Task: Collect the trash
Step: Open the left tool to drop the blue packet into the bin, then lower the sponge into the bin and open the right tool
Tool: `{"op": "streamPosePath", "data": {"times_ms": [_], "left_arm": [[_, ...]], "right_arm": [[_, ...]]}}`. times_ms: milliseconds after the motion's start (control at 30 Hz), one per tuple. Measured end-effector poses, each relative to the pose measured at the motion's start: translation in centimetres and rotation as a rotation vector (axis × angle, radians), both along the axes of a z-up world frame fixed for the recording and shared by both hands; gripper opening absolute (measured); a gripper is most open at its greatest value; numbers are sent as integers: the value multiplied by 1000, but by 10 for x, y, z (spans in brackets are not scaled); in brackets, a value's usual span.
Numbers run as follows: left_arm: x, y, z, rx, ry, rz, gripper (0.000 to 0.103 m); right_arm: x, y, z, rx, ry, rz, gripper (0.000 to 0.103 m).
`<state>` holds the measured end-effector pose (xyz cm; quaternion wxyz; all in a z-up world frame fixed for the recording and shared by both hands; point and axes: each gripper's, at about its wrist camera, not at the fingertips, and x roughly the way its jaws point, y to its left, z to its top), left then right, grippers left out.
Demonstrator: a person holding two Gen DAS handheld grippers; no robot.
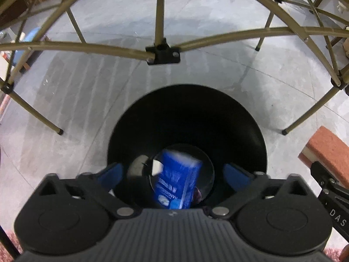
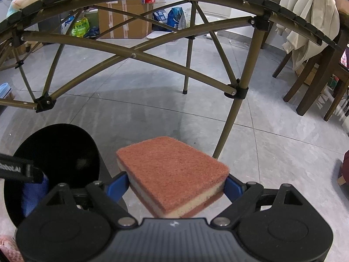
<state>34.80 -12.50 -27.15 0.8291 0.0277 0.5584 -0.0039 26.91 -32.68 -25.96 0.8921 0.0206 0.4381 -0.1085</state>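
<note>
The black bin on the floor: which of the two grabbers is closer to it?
Left. The left gripper hangs directly over the black bin, open, a blue carton inside below it. The right gripper, holding a sponge, sits off to the bin's right.

A: Floor? 
B: Grey tiles (image 2: 152, 109), glossy, streaked with pale reflections.

A: Furniture? 
B: Folding table frame (image 2: 135, 55) of tan crossed tubes; dark wooden chair (image 2: 314, 80), a cream garment (image 2: 305, 21) draped over it.

A: Far side? 
B: Cardboard boxes (image 2: 124, 19) and printed bags (image 2: 174, 17) beside a white wall.
</note>
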Motion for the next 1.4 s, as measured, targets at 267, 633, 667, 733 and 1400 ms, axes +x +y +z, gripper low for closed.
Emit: {"op": "streamPosePath", "data": {"times_ms": [267,633,667,733,1400], "left_arm": [[0,0,-4,35,28,-6,103],[-3,3,0,31,20,-21,103],[-4,4,1,29,19,-23,103],[-6,5,3,22,18,-27,103],[-15,51,36,28,-64,8,103]], "right_arm": [[-1,1,0,-1,3,4,90],[-2,3,1,5,17,10,90],[-2,3,2,6,18,10,90],[-3,4,3,10,20,12,90],[-4,62,45,21,-36,143,90]]}}
